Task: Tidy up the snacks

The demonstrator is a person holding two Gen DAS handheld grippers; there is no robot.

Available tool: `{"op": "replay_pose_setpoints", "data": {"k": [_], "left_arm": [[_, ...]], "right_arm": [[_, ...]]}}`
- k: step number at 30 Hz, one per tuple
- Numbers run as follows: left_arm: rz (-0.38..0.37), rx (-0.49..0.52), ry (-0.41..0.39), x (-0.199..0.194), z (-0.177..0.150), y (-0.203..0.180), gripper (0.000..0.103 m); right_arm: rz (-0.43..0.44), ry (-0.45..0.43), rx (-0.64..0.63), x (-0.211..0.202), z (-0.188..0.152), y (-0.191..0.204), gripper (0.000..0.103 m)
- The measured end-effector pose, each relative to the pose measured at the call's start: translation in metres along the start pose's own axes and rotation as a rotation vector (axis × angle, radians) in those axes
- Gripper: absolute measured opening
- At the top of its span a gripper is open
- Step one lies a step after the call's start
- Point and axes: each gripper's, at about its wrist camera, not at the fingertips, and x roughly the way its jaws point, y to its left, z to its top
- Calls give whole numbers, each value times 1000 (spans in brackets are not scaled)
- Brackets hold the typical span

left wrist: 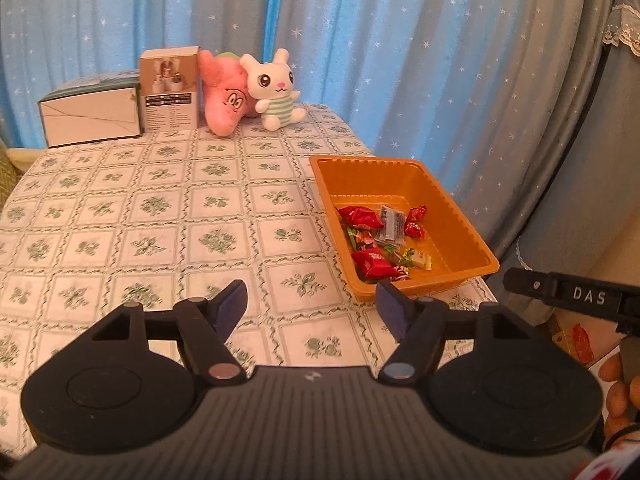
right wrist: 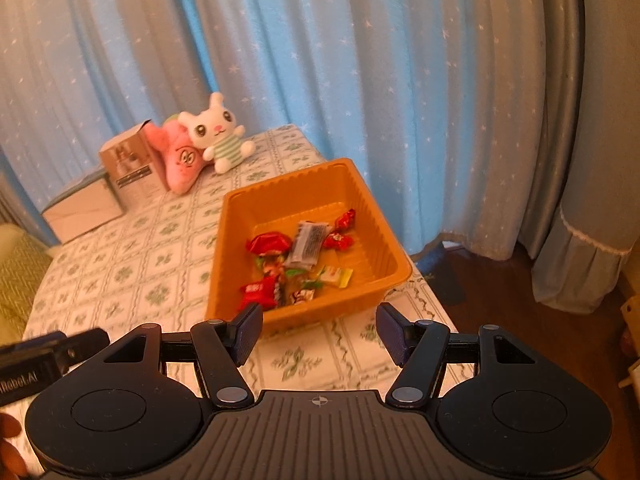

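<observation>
The left gripper (left wrist: 310, 304) and right gripper (right wrist: 319, 330) are both wide open, holding nothing. The snacks (right wrist: 298, 258) lie in the orange tray (right wrist: 384, 232) near the table's edge. A bump could knock it off.

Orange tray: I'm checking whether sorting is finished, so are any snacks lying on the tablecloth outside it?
No, every wrapped snack lies inside the orange tray; the tablecloth around it holds none.
</observation>
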Motion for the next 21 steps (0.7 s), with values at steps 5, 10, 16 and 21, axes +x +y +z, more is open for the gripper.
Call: {"op": "replay_pose_setpoints", "data": {"k": [5,10,16,21], "left_arm": [[24,-1,-19,-35,-8,5,68],[34,11,-45,-64,-15,6,68],[39,8,-75,-97,-23,8,68],[27,32,-77,-118,-36,6,68]], "right_arm": [[-14,-23,-69,-34,-16,27,63],[-27,-46,-88,-63,-26,45,63],[-11,-71,-103,-92,-37,61,63],[19,-59,-104,-109,-48,71,63]]}}
